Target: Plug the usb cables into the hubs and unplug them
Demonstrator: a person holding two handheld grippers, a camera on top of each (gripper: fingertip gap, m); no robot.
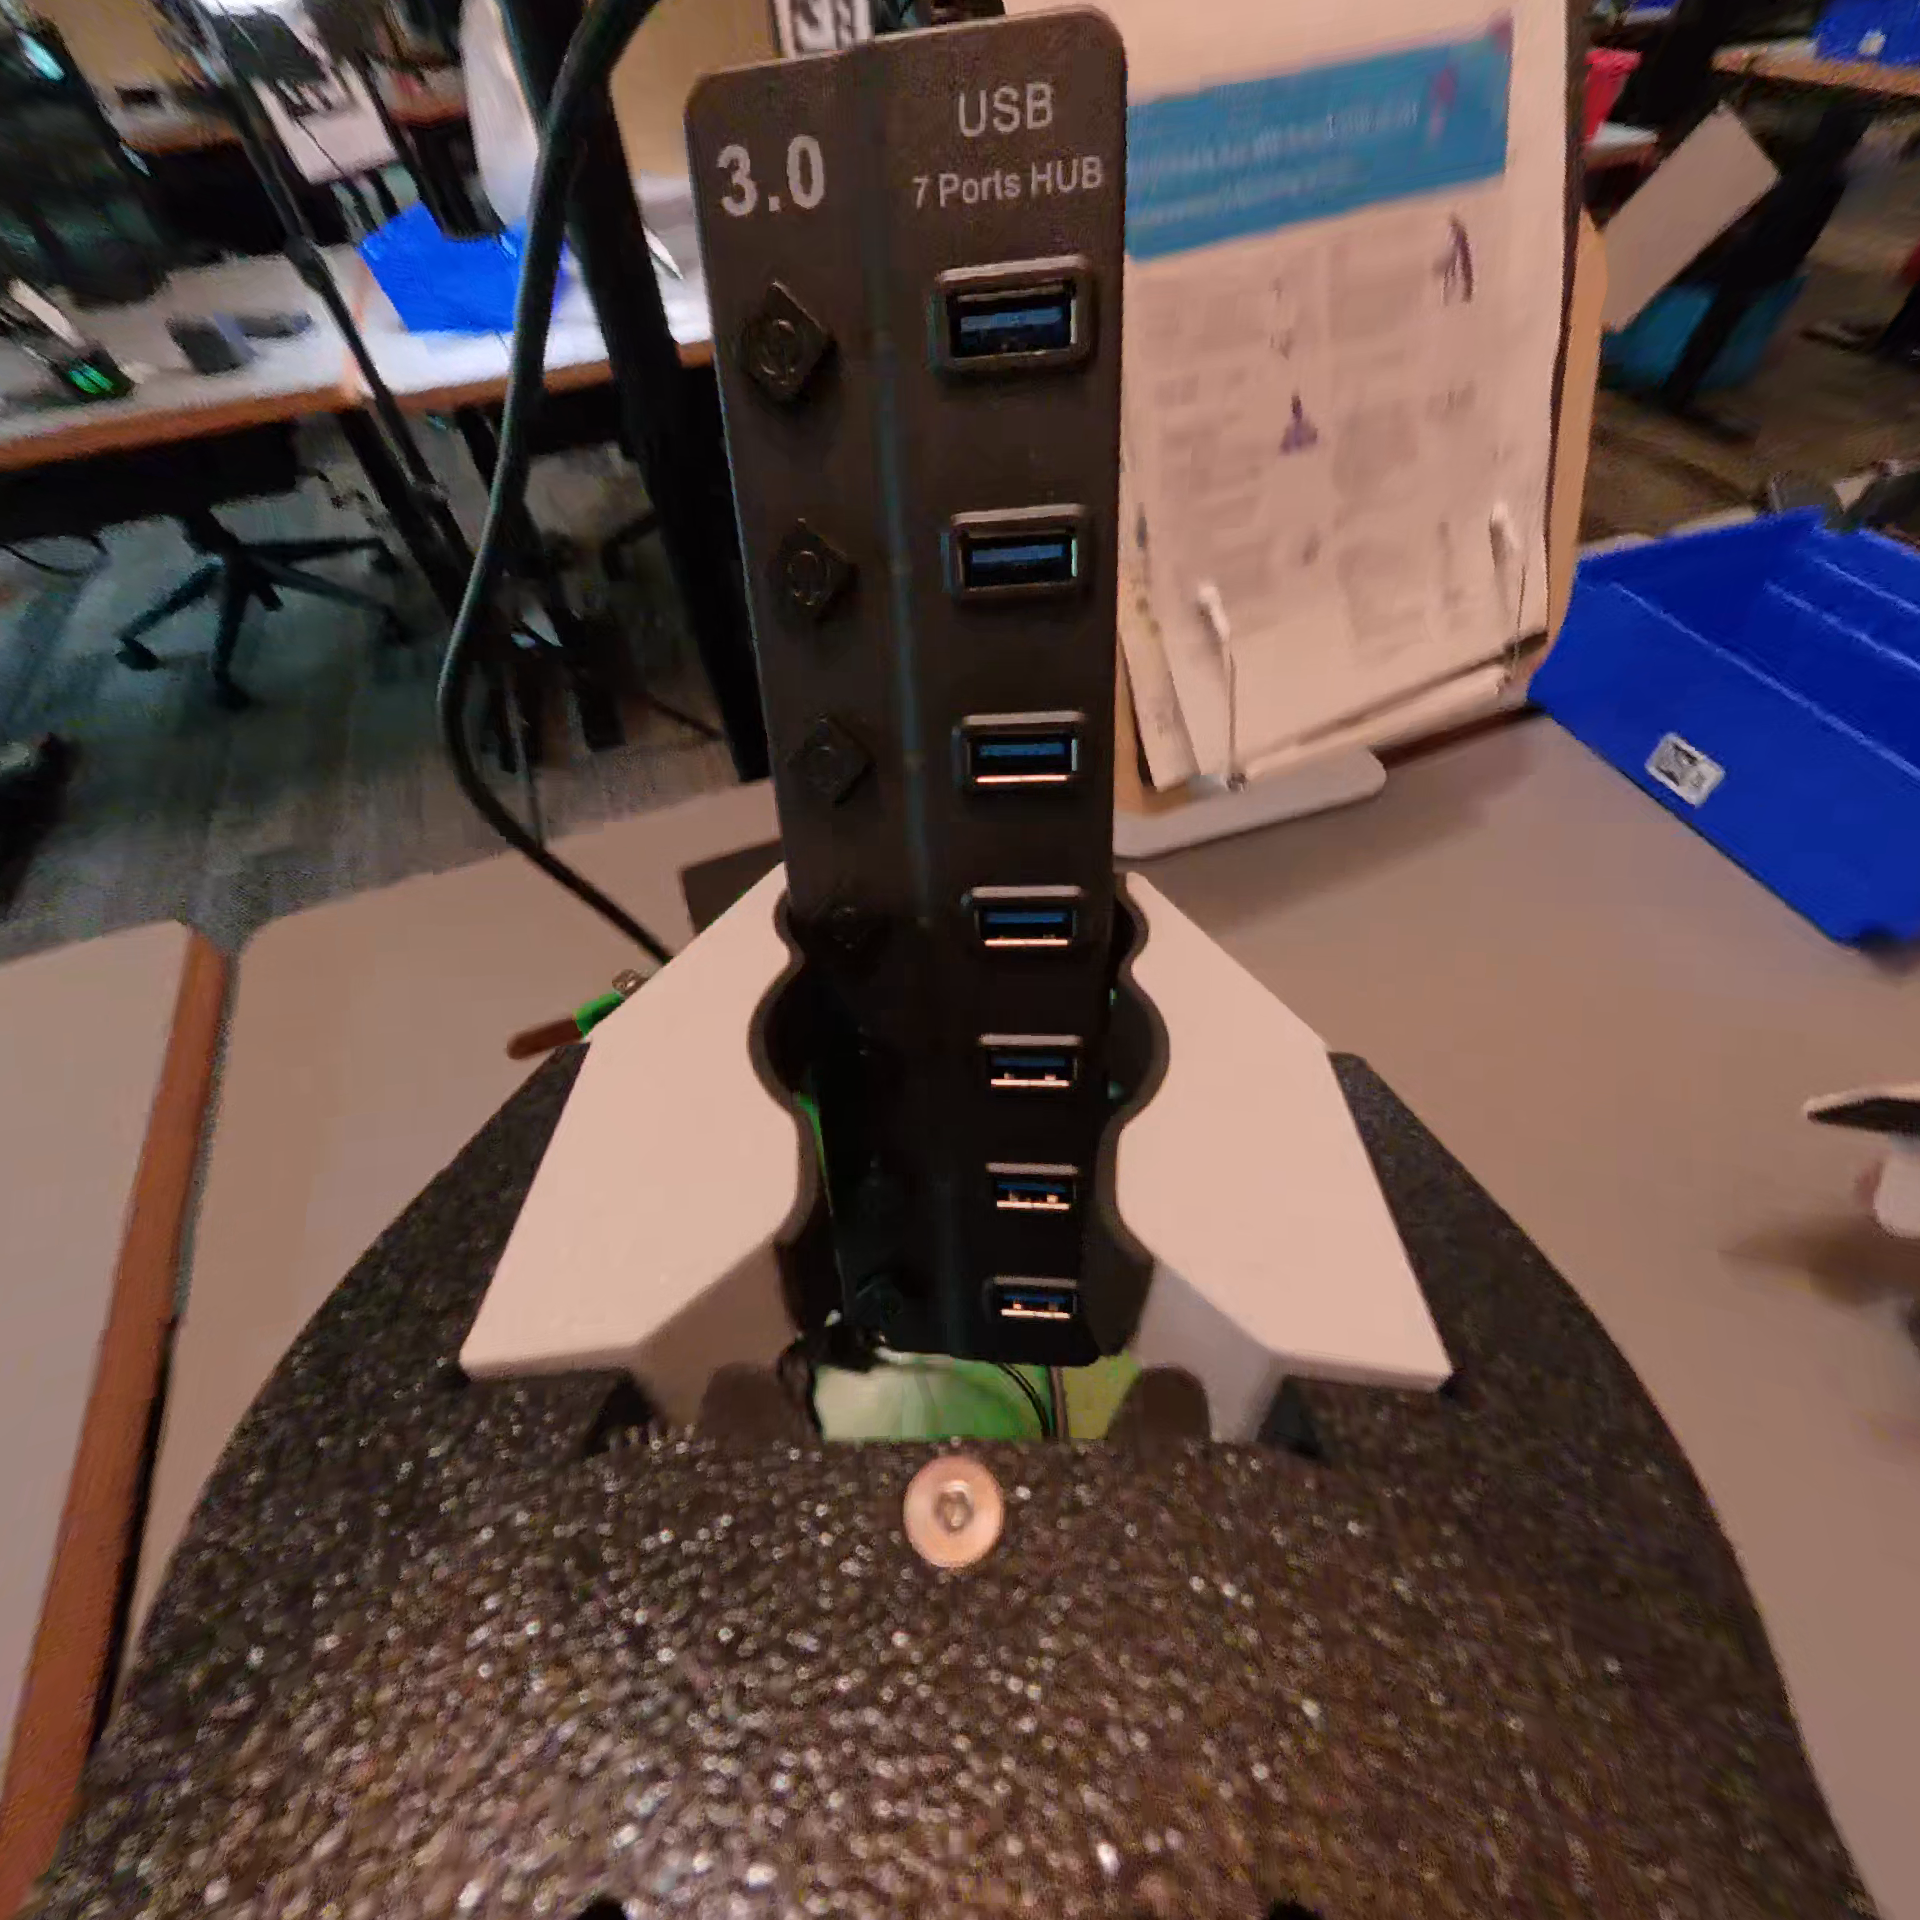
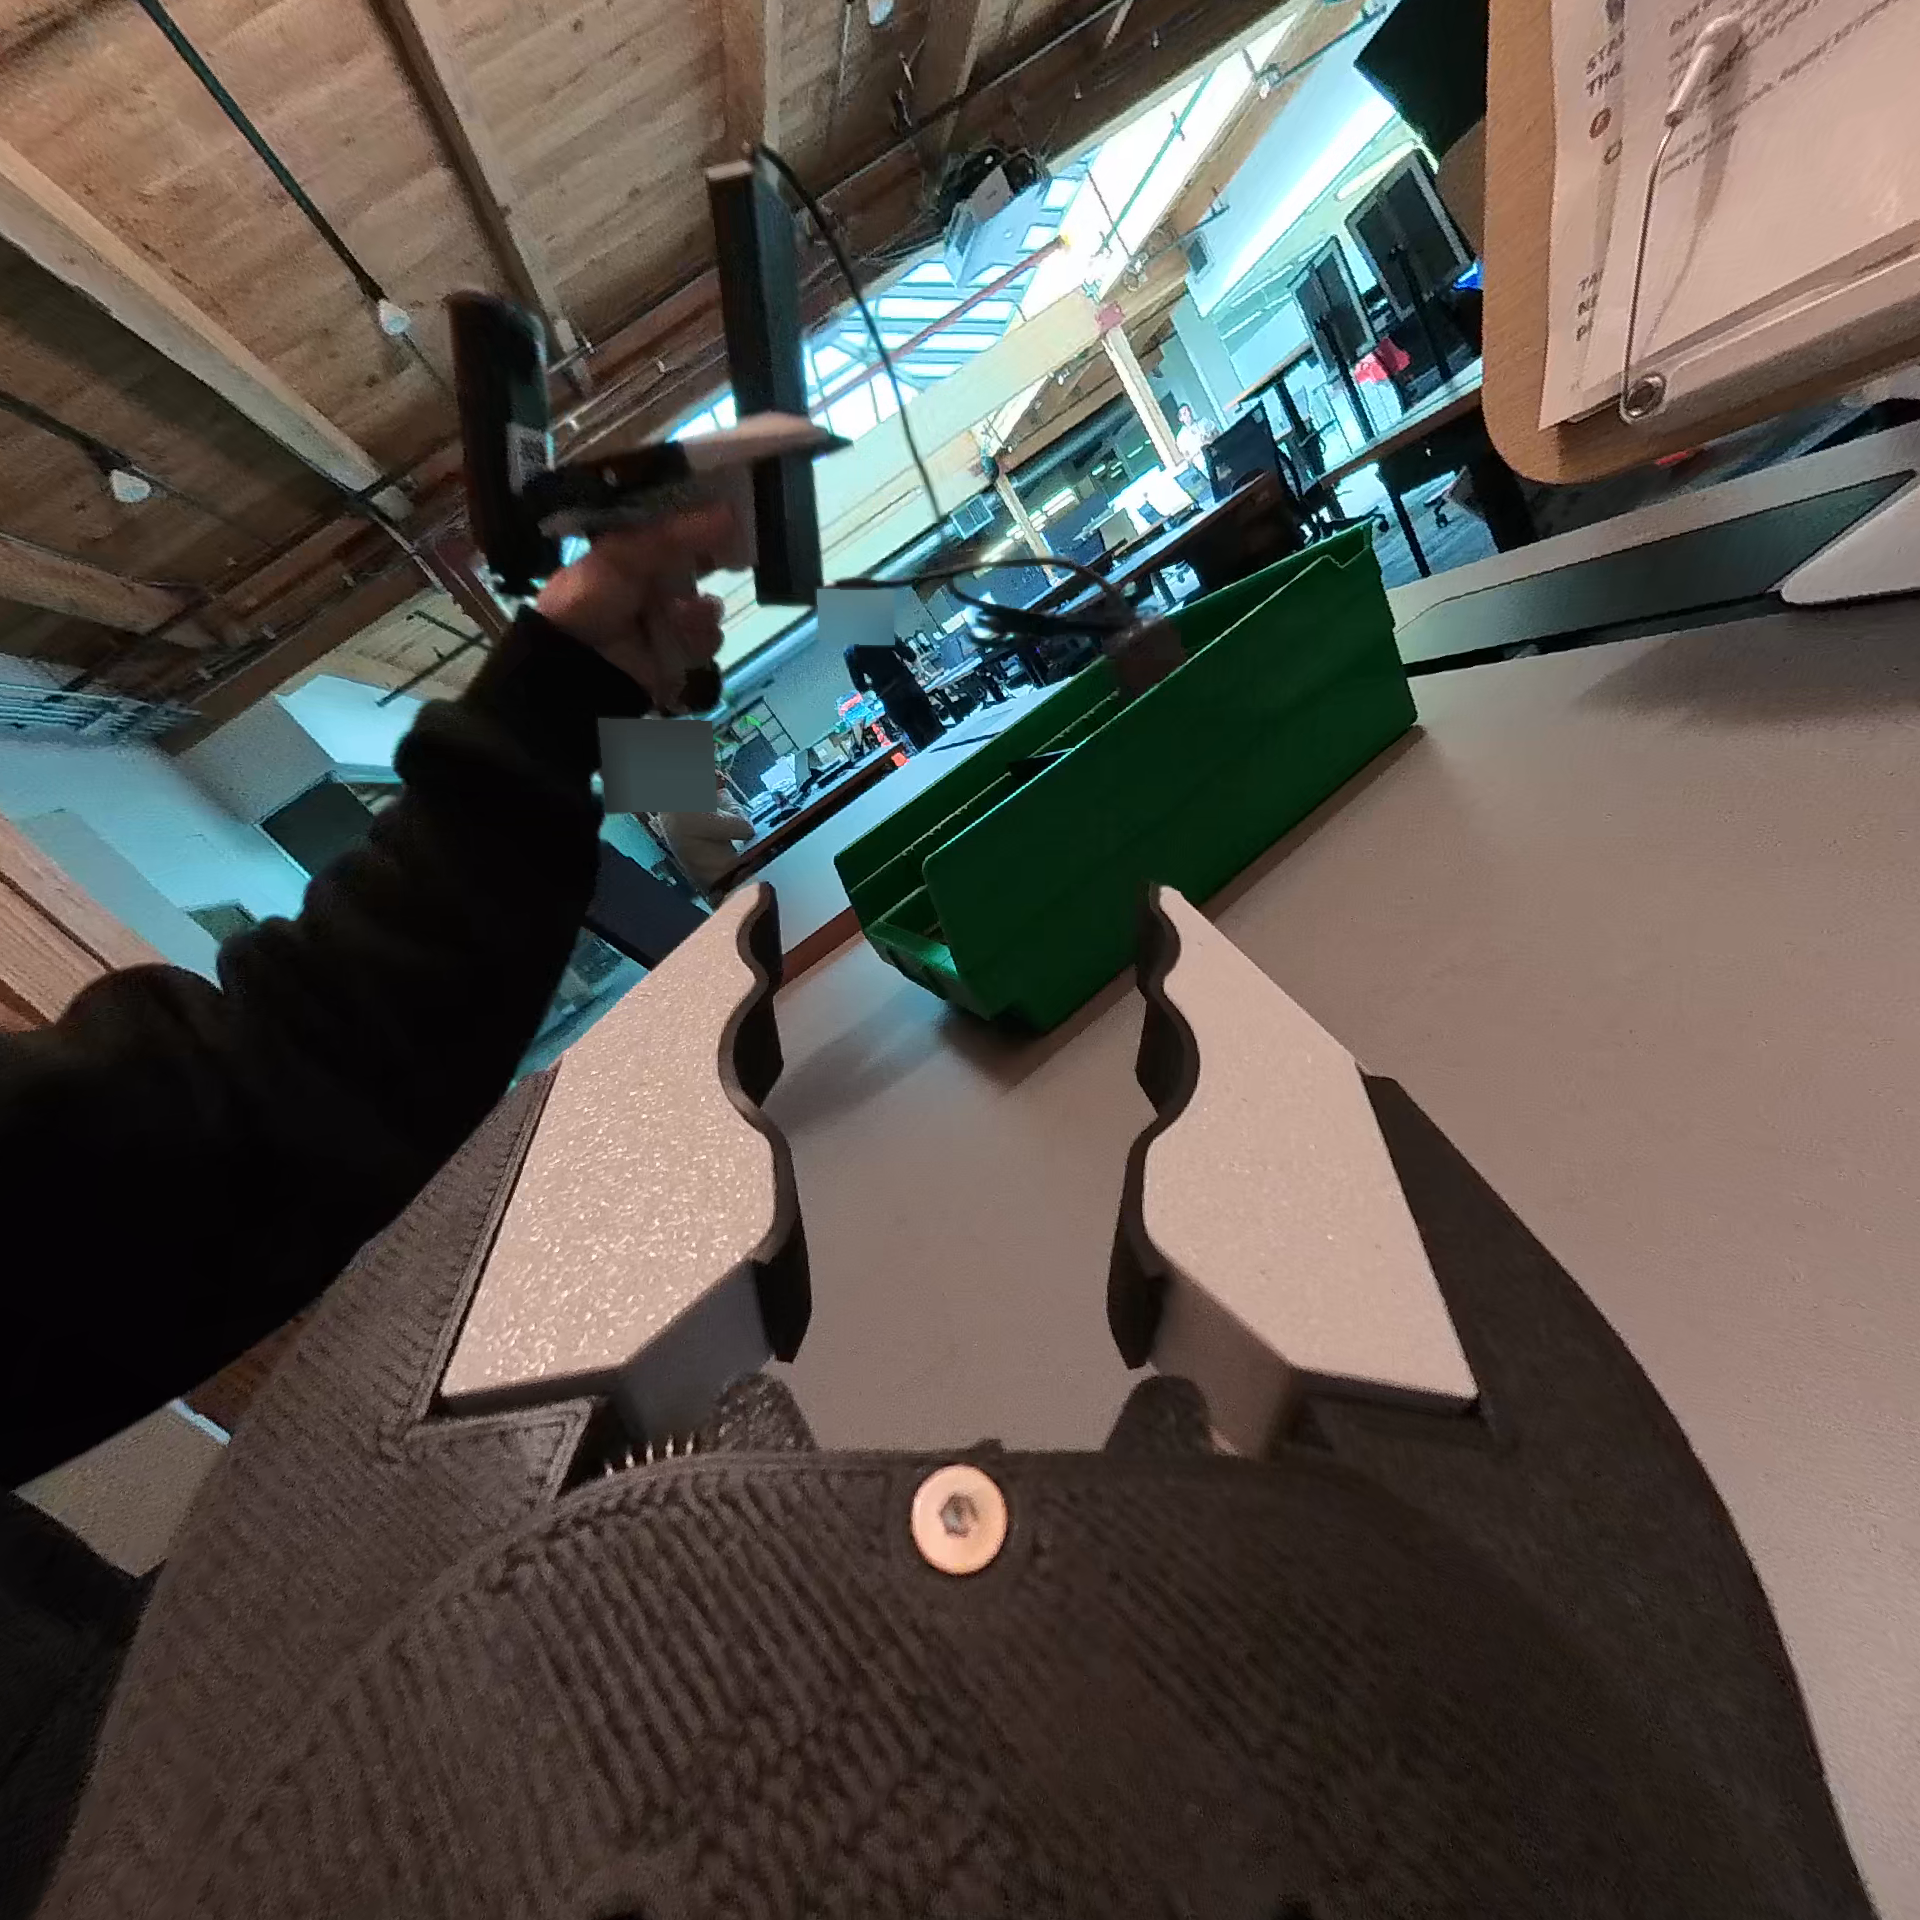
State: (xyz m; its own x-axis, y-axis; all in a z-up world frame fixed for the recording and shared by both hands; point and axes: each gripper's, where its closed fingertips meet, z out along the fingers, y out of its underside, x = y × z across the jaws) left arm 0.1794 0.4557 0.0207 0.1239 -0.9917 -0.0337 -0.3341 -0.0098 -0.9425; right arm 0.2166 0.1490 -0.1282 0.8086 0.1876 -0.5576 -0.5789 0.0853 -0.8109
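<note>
Left gripper [image 1: 961,1091] fingers are clamping the black USB hub [image 1: 935,644] upright above the tabletop [image 1: 1455,987], all ports empty, while right gripper [image 2: 961,1132] fingers are hanging wide and empty near the green bin [image 2: 1143,831]; next is probably fetching a cable plug, none clearly visible.

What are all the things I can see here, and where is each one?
USB hub: one, black, seven ports all unplugged, upright in the left gripper.
Hub cable: one, black, hanging from the hub's top.
Blue bin: one, on the table's right.
Green bin: one, on the table ahead of the right gripper.
Document stand: one, holding papers, behind the hub.
Table: one, grey.
Left gripper: grey fingers, clamped on the hub.
Right gripper: grey fingers, open, nothing between them.
</note>
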